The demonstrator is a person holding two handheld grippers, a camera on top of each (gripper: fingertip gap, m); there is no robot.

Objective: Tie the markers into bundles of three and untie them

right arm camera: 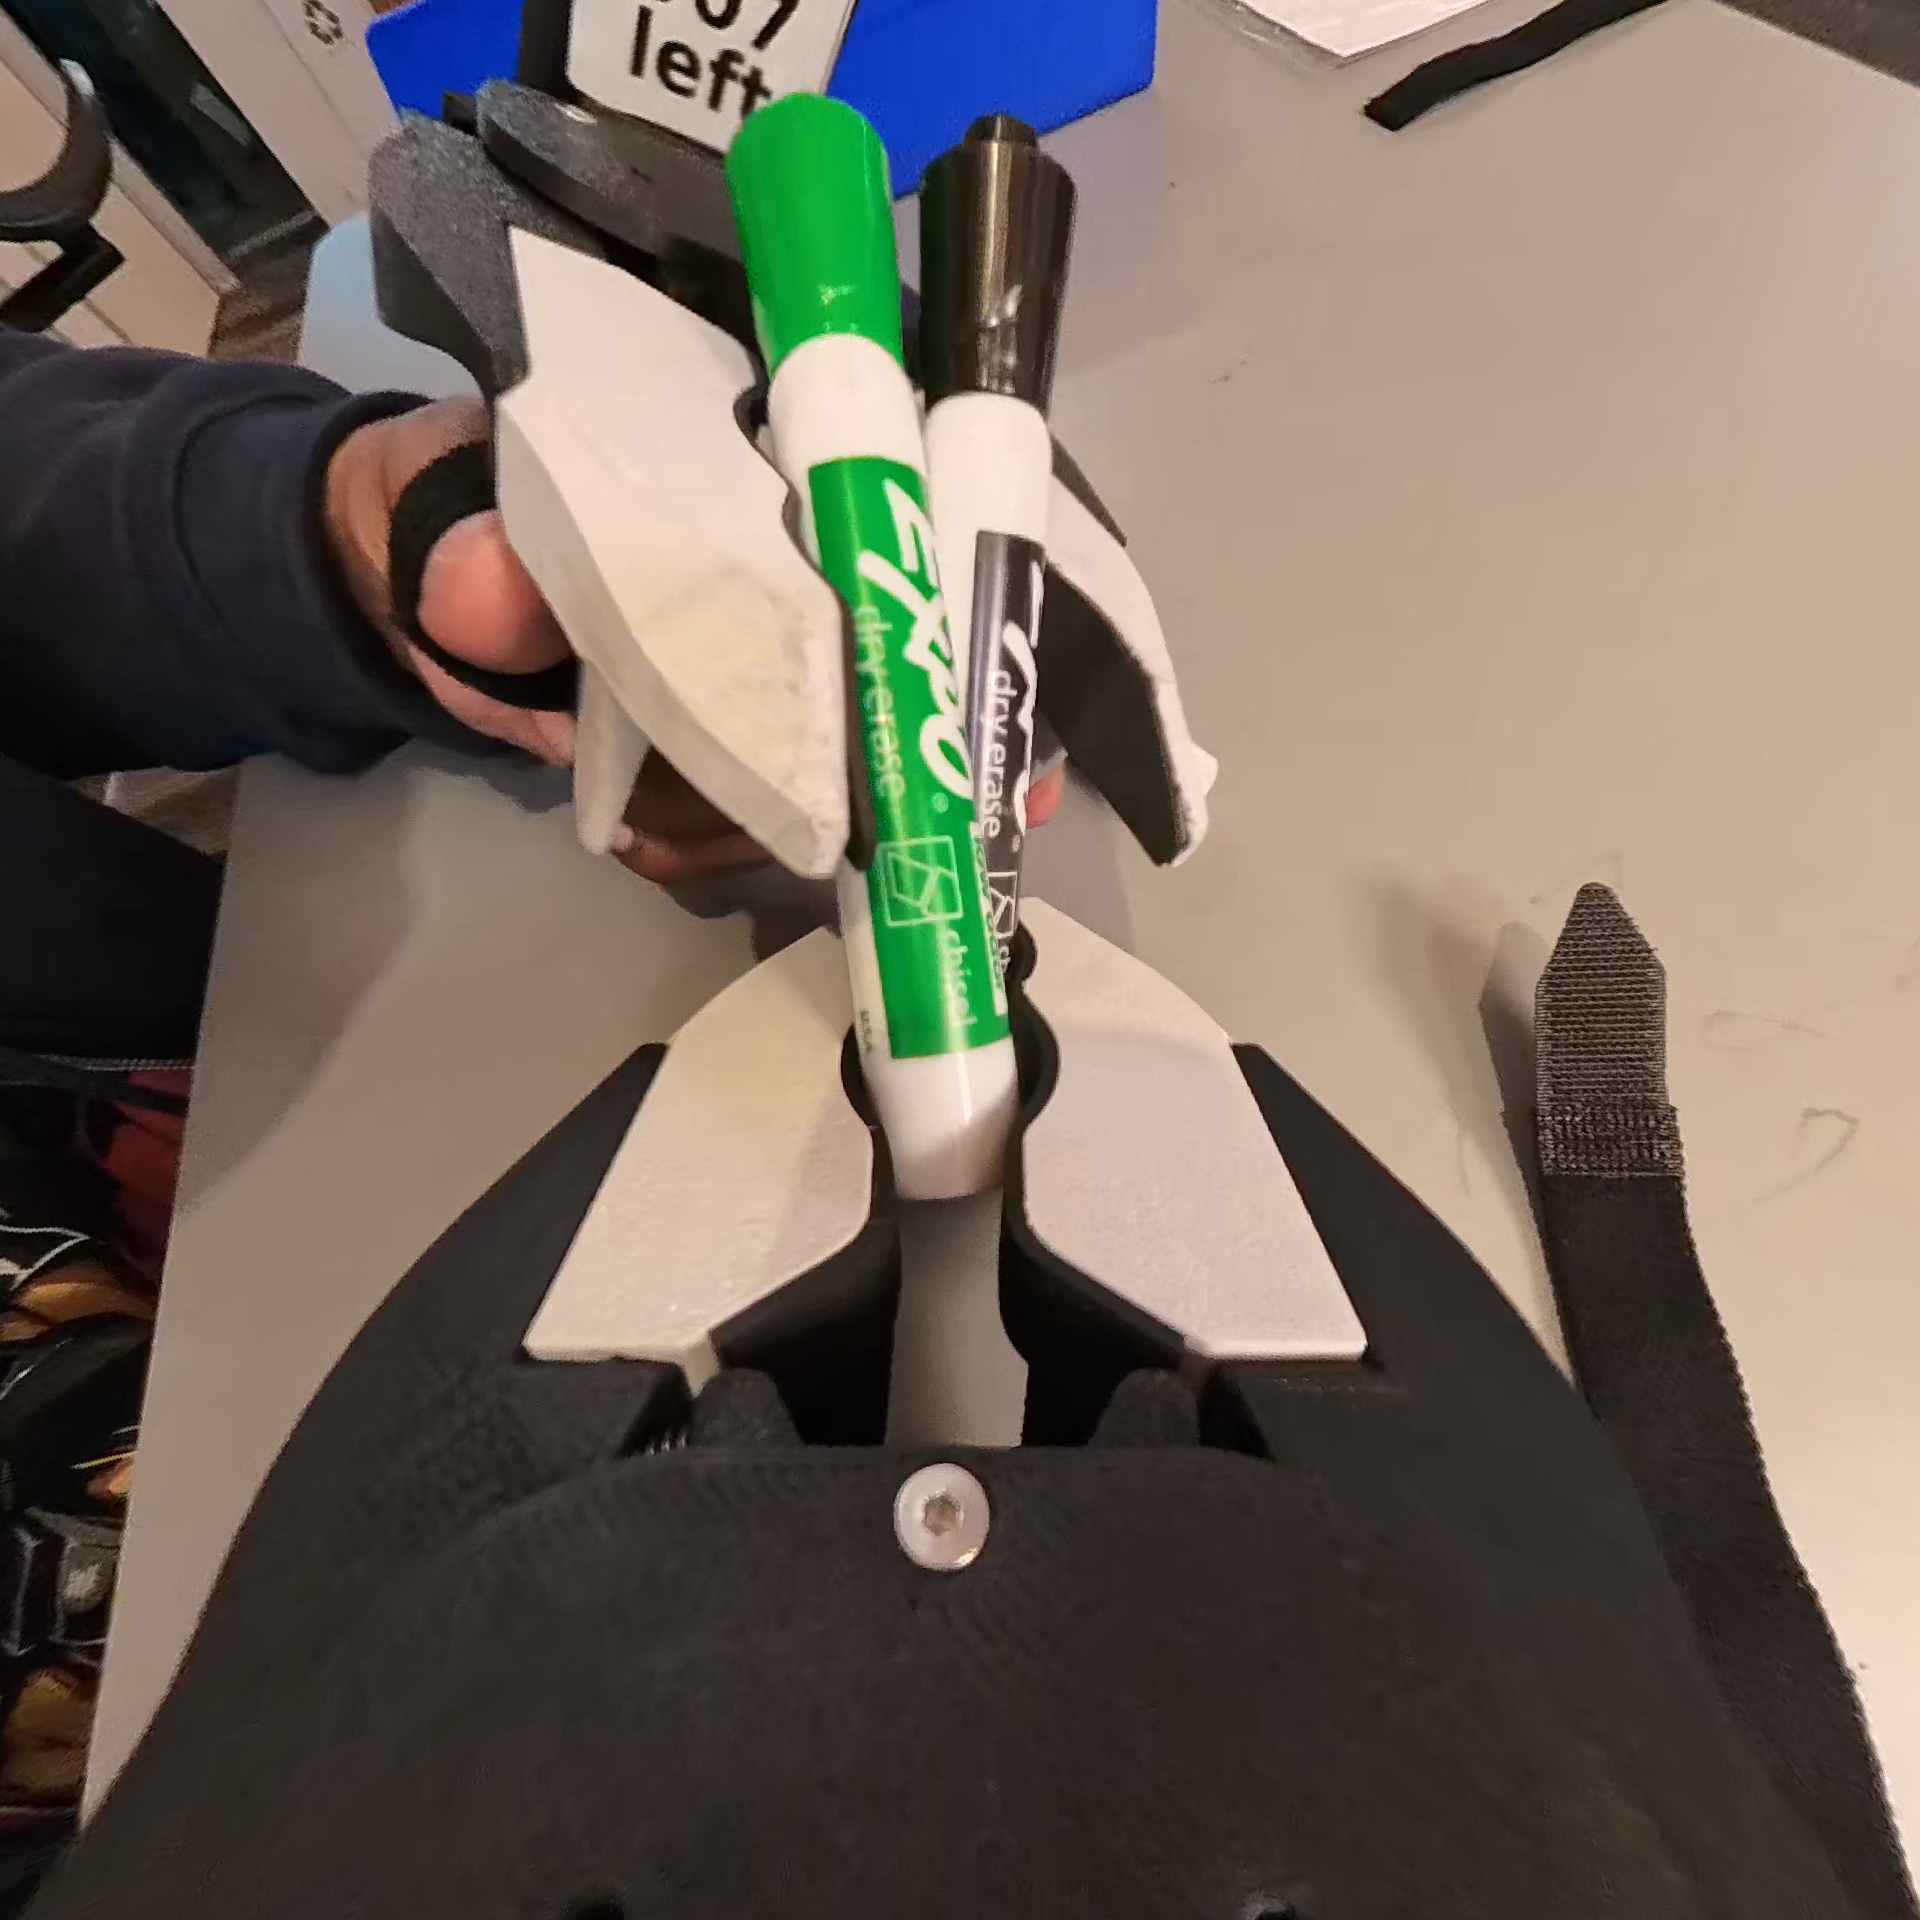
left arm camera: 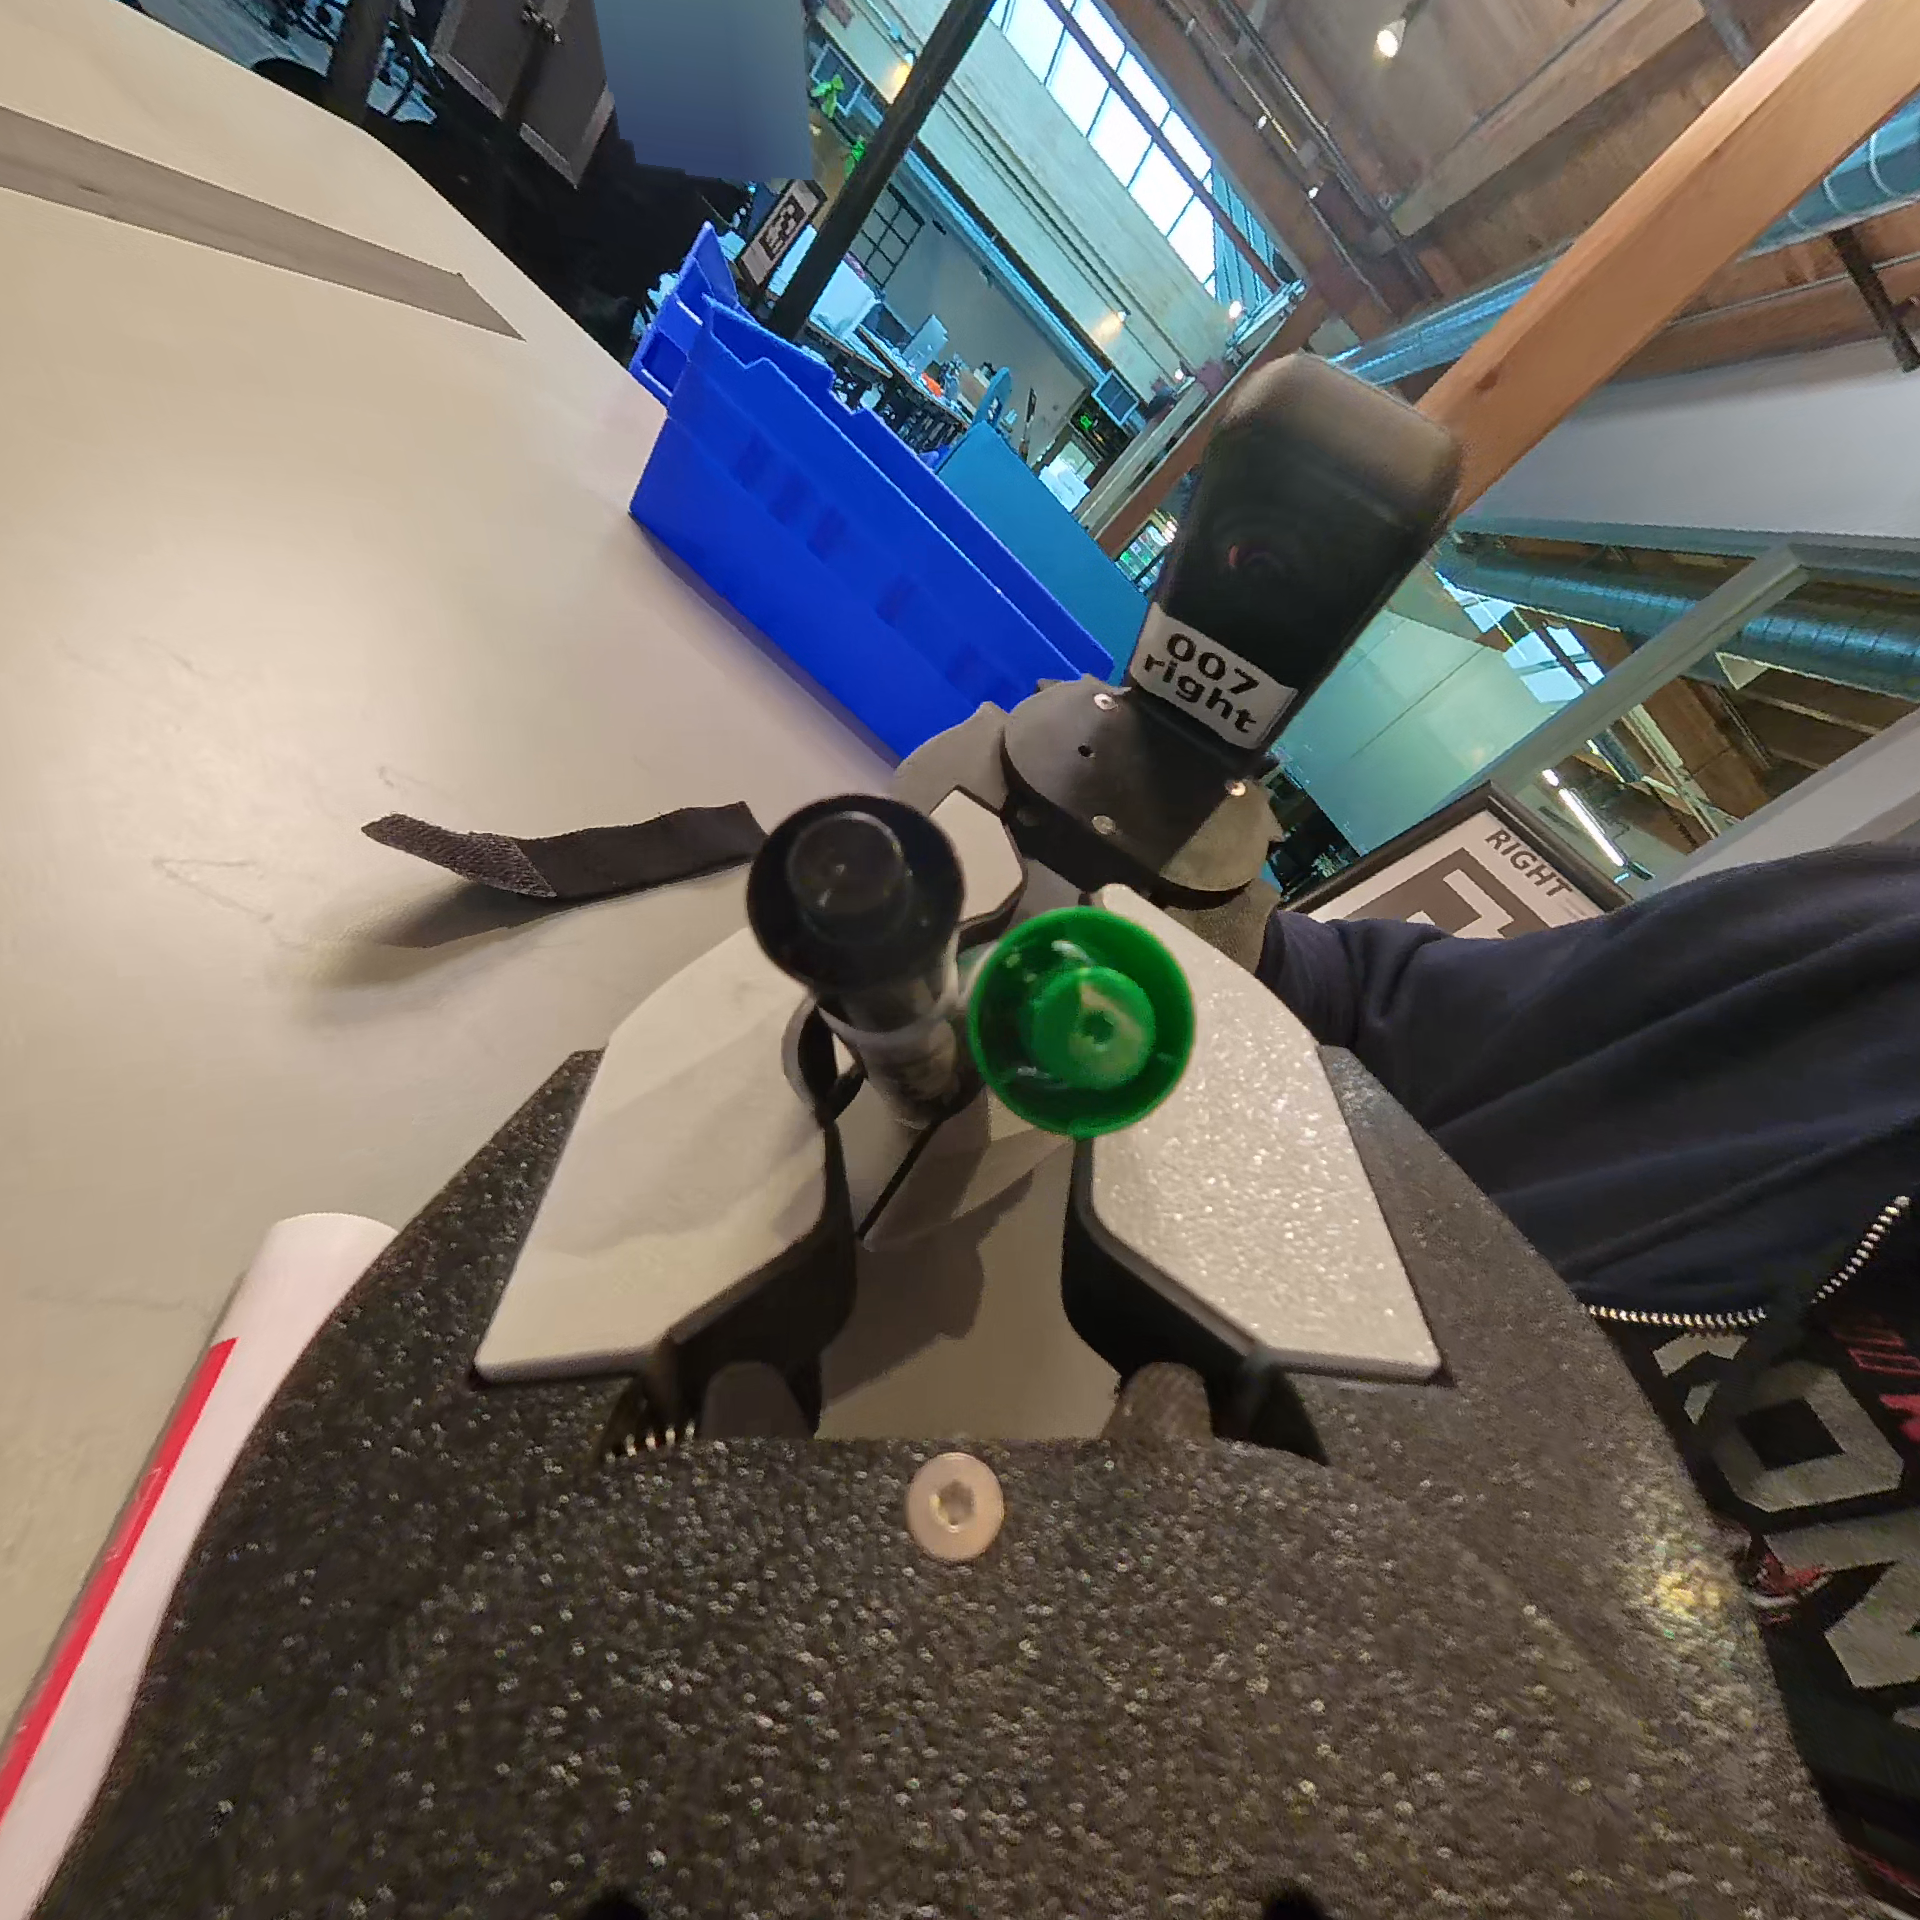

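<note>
A green marker and a black marker lie side by side in the air above the grey table. My right gripper is shut on their tail ends. My left gripper comes from the opposite side, and its open fingers straddle the marker bodies. One finger lies against the green marker, and the other stands off the black one. In the left wrist view the black cap and green cap point at the camera between my left gripper's spread fingers. A black hook-and-loop strap lies flat on the table to the right.
A blue bin stands on the table behind the right gripper. The strap also shows in the left wrist view. Another black strap lies at the far right. A white roll with a red stripe lies near the left gripper. A dark sleeve is at the right. The grippers' ends are close to 6 cm from one another.
</note>
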